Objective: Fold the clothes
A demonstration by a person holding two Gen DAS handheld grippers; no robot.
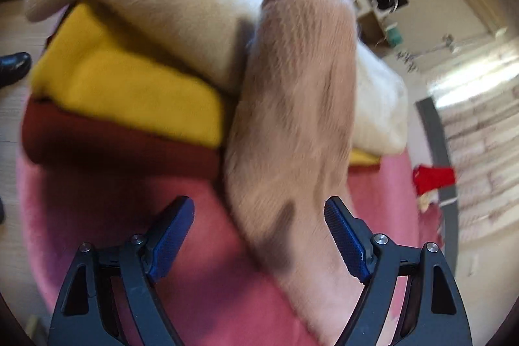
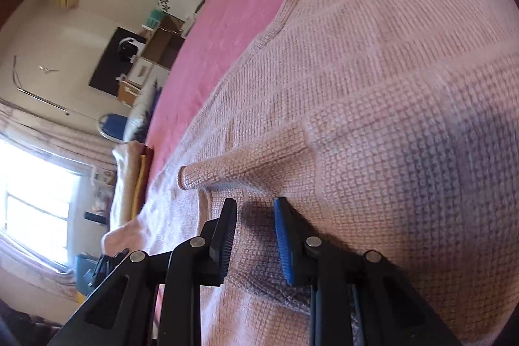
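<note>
On the pink bedspread [image 1: 97,216], left gripper [image 1: 259,235] spread wide over a tan sleeve [image 1: 298,119] beside stacked folded clothes [image 1: 129,86], right gripper [image 2: 254,232] jaws narrow on the pink knit sweater [image 2: 389,119], grip unclear.

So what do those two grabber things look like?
Both are black plastic frames with triangle-shaped holes and round silver bolts. The left gripper has blue ridged pads on both fingers. The right gripper shows one blue pad; its other finger looks black from the side.

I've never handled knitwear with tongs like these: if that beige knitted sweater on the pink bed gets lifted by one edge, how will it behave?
Probably floppy: the beige sweater already lies in soft ridges and folds on the pink bedcover. Its loose, open knit suggests it would stretch and sag. The fuzzy surface likely grips rather than slips.
</note>
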